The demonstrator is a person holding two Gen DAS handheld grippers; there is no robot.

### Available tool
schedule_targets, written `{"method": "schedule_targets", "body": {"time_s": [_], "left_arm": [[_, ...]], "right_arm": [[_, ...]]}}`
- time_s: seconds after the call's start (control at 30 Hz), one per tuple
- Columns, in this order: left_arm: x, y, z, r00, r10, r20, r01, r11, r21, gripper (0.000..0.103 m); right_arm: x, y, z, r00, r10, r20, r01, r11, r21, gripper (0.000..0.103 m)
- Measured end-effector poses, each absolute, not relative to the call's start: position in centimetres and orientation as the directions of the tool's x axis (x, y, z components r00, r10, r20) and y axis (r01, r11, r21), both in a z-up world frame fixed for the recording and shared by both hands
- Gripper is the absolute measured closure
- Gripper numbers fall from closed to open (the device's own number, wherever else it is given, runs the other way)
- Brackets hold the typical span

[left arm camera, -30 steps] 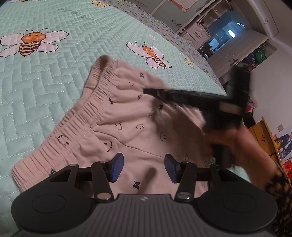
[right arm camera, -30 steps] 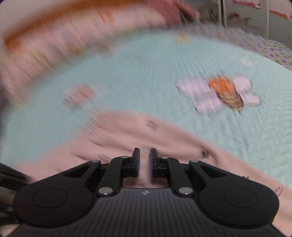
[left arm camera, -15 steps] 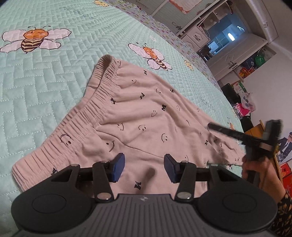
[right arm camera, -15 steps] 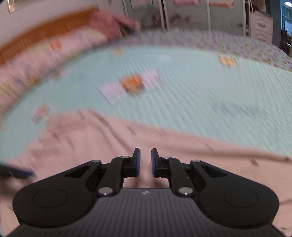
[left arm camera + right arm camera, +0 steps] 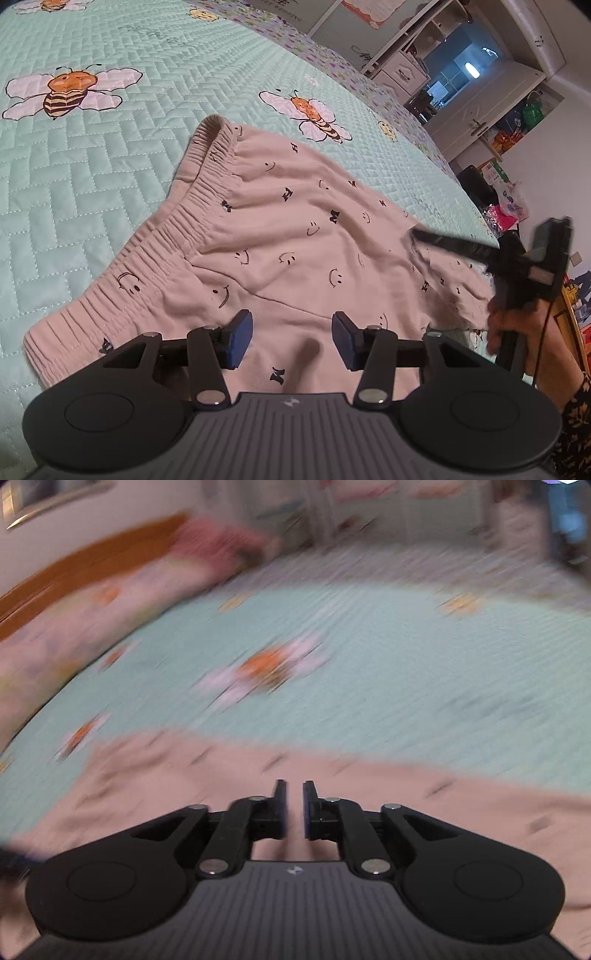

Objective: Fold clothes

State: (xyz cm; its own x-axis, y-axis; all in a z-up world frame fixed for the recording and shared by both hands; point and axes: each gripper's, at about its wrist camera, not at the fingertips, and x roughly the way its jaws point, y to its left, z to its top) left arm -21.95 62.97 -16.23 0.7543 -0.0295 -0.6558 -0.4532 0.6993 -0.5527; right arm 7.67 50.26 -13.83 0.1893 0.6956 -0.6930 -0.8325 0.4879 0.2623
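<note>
Mint quilted bedspread (image 5: 110, 177) with bee motifs. On it, spread nearly flat: pink shorts (image 5: 280, 236), elastic waistband to the left in the left wrist view, printed with black smileys and letters; some wrinkles.

Left gripper (image 5: 291, 339) angled down over the near edge of the shorts, jaws apart, cloth below but not pinched.

Right gripper (image 5: 294, 808) gripped by a hand (image 5: 517, 328) at the shorts' right end; jaws a narrow gap apart, nothing clamped. Right wrist view blurred; pink fabric beneath the fingers.
</note>
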Motion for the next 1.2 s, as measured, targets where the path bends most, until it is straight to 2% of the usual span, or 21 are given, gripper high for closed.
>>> {"method": "schedule_targets", "body": {"time_s": [0.07,0.2,0.23,0.27,0.37,0.43,0.47,0.53,0.57,0.6,0.7,0.77,0.83,0.9,0.97,1.03,1.07,1.13,1.2], "left_arm": [[-21.9,63.1,-16.2,0.754,-0.034,-0.656,-0.457,0.691,-0.56,0.052],[-21.9,63.2,-16.2,0.752,-0.034,-0.658,-0.462,0.685,-0.563,0.052],[-21.9,63.1,-16.2,0.752,-0.032,-0.658,-0.461,0.688,-0.56,0.052],[-21.9,63.1,-16.2,0.752,-0.03,-0.658,-0.459,0.692,-0.557,0.052],[-21.9,62.9,-16.2,0.753,-0.026,-0.657,-0.457,0.697,-0.552,0.052],[-21.9,62.8,-16.3,0.755,-0.022,-0.656,-0.457,0.699,-0.55,0.052],[-21.9,62.7,-16.2,0.755,-0.019,-0.656,-0.457,0.702,-0.546,0.052],[-21.9,62.5,-16.2,0.753,-0.012,-0.657,-0.456,0.711,-0.536,0.052],[-21.8,62.5,-16.2,0.751,-0.009,-0.66,-0.457,0.714,-0.53,0.052],[-21.8,62.4,-16.1,0.749,-0.007,-0.663,-0.459,0.715,-0.527,0.052],[-21.7,62.5,-16.0,0.742,-0.008,-0.671,-0.469,0.71,-0.526,0.052],[-21.7,62.6,-16.0,0.74,-0.009,-0.672,-0.475,0.7,-0.532,0.052],[-21.6,62.5,-16.0,0.738,-0.005,-0.675,-0.48,0.699,-0.53,0.052],[-21.4,62.2,-15.9,0.732,0.005,-0.682,-0.482,0.711,-0.513,0.052],[-21.3,61.9,-15.8,0.725,0.018,-0.689,-0.485,0.723,-0.492,0.052],[-21.1,61.6,-15.7,0.716,0.033,-0.697,-0.49,0.735,-0.469,0.052],[-20.9,61.4,-15.6,0.71,0.039,-0.703,-0.494,0.74,-0.457,0.052],[-20.5,61.2,-15.4,0.694,0.051,-0.718,-0.507,0.742,-0.438,0.052],[-20.2,61.2,-15.2,0.678,0.057,-0.733,-0.524,0.737,-0.427,0.052]], "right_arm": [[9.5,51.6,-14.9,0.242,0.678,-0.694,-0.829,0.517,0.216,0.103],[13.7,51.8,-14.9,0.442,0.608,-0.66,-0.683,0.705,0.191,0.103],[13.7,51.4,-14.5,0.47,0.598,-0.65,-0.664,0.724,0.187,0.096],[13.6,51.1,-14.0,0.497,0.587,-0.639,-0.643,0.743,0.183,0.095],[10.2,48.2,-12.6,0.384,0.701,-0.601,-0.732,0.628,0.264,0.094],[7.1,46.4,-12.2,0.315,0.724,-0.613,-0.79,0.558,0.254,0.086],[6.1,45.5,-12.2,0.29,0.716,-0.635,-0.806,0.541,0.242,0.086],[5.2,44.4,-12.8,0.274,0.672,-0.688,-0.817,0.54,0.203,0.086],[6.3,44.6,-13.7,0.303,0.63,-0.715,-0.801,0.575,0.168,0.095],[7.9,44.3,-14.7,0.309,0.627,-0.715,-0.782,0.596,0.185,0.103],[13.0,42.9,-15.3,0.413,0.636,-0.652,-0.634,0.715,0.296,0.103],[13.5,41.3,-14.6,0.43,0.672,-0.603,-0.588,0.715,0.378,0.095],[13.8,39.8,-13.9,0.439,0.71,-0.551,-0.551,0.697,0.459,0.094],[12.4,37.9,-13.2,0.392,0.75,-0.533,-0.586,0.65,0.484,0.093],[10.9,36.2,-13.0,0.348,0.75,-0.562,-0.641,0.628,0.441,0.085],[11.2,35.3,-13.9,0.366,0.672,-0.644,-0.66,0.675,0.329,0.085],[12.2,35.0,-14.7,0.383,0.635,-0.671,-0.643,0.704,0.3,0.103],[15.6,33.6,-16.0,0.386,0.679,-0.625,-0.565,0.709,0.421,0.103],[19.0,32.9,-16.2,0.489,0.623,-0.611,-0.467,0.778,0.419,0.103]]}}
